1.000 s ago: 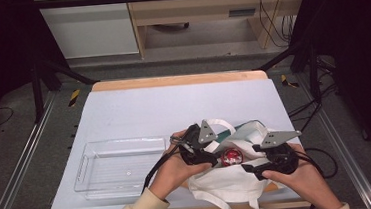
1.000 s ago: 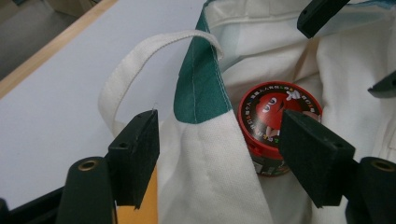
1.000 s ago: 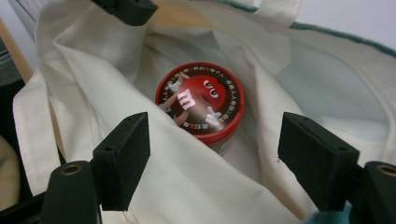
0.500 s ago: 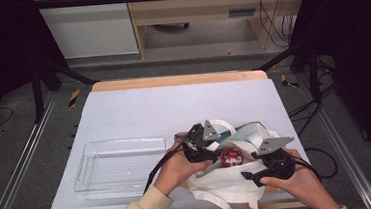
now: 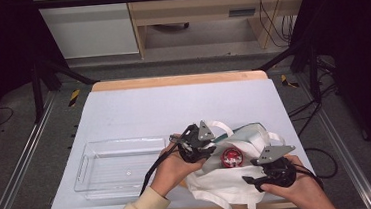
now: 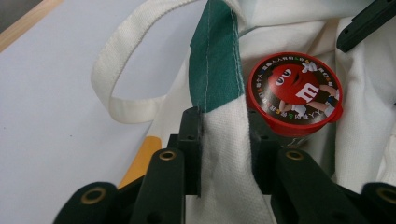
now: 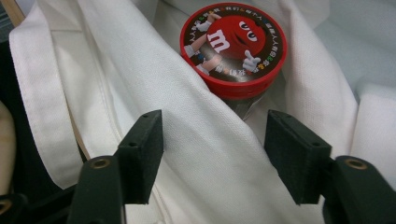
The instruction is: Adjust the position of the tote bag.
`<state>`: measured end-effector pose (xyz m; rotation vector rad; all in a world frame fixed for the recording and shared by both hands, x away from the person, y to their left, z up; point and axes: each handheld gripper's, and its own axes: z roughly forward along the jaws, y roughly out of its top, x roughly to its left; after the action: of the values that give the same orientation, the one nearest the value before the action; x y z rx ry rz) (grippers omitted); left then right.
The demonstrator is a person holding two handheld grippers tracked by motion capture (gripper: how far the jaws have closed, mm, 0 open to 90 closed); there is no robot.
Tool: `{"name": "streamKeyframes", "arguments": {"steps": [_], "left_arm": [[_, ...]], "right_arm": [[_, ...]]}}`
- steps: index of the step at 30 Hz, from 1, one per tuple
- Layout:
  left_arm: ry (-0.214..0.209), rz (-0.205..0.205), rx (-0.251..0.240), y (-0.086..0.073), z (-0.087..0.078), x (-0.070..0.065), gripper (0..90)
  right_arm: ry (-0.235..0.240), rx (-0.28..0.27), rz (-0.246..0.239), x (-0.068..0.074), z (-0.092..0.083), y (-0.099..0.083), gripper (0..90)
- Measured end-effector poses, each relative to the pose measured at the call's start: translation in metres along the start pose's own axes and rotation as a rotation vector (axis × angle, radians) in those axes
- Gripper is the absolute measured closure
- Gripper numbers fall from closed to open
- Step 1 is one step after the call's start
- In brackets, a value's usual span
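While left gripper (image 6: 224, 140) stays, right gripper (image 7: 215, 158) retreated.

White cloth bag (image 5: 229, 181) lying crumpled at the desk (image 5: 173, 105) near-right edge, red-lidded tub (image 5: 231, 156) sitting in its opening. Left gripper (image 5: 201, 142) resting at the bag's left rim, right gripper (image 5: 266, 171) hovering over its near side; jaws hard to read here. Clear plastic tray (image 5: 118, 165) sitting left of the bag.

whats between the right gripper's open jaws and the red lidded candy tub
A fold of the white canvas tote bag: in the right gripper view it lies across the gap between the right gripper and the red-lidded round candy tub, overlapping the tub's near edge.
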<state>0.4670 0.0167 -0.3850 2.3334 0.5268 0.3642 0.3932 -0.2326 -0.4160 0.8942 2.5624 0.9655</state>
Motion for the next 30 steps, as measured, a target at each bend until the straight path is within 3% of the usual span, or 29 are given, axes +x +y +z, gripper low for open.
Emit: {"name": "streamKeyframes", "arguments": {"steps": [5, 11, 23, 30], "left_arm": [[-0.003, 0.006, 0.013, -0.002, -0.002, 0.0, 83.1], [-0.006, 0.006, 0.011, -0.002, -0.005, -0.002, 85.2], [-0.011, -0.008, 0.016, -0.007, -0.008, 0.001, 85.9], [0.003, -0.031, 0.017, -0.009, -0.006, 0.009, 86.2]], "right_arm": [[-0.02, -0.01, -0.015, 0.004, -0.003, -0.003, 56.3], [-0.023, -0.018, -0.02, 0.006, -0.002, -0.009, 70.5], [-0.031, -0.021, -0.033, 0.009, 0.0, -0.016, 86.3], [-0.018, -0.016, -0.034, 0.01, 0.002, -0.02, 89.1]]}}
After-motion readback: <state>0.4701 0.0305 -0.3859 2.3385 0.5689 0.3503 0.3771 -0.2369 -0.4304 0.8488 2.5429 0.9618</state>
